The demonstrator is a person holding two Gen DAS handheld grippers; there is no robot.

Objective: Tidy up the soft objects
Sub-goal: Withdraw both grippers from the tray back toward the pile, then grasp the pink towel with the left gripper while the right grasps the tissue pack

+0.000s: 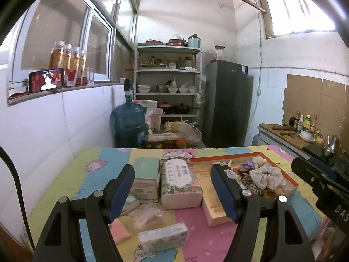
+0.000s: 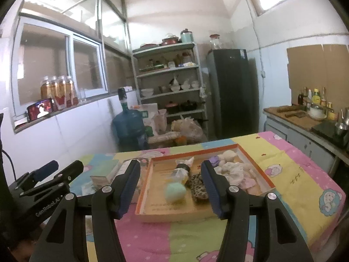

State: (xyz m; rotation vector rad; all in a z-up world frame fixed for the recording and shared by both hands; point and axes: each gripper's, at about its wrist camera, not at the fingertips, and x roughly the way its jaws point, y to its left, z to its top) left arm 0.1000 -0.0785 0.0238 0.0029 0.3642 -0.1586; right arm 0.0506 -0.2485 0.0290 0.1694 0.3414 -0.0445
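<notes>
Left gripper [image 1: 174,193] wide open, holds nothing. Right gripper [image 2: 171,187] open, holds nothing. Tray [image 2: 257,170] with soft toys [image 2: 234,170] just ahead of right gripper, right of left gripper.

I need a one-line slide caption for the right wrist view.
Open right tool above an orange-rimmed tray of soft objects on a colourful tablecloth.

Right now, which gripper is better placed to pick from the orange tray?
Right. The right gripper looks straight into the orange tray, jaws open. The left gripper faces the tissue pack beside it.
</notes>
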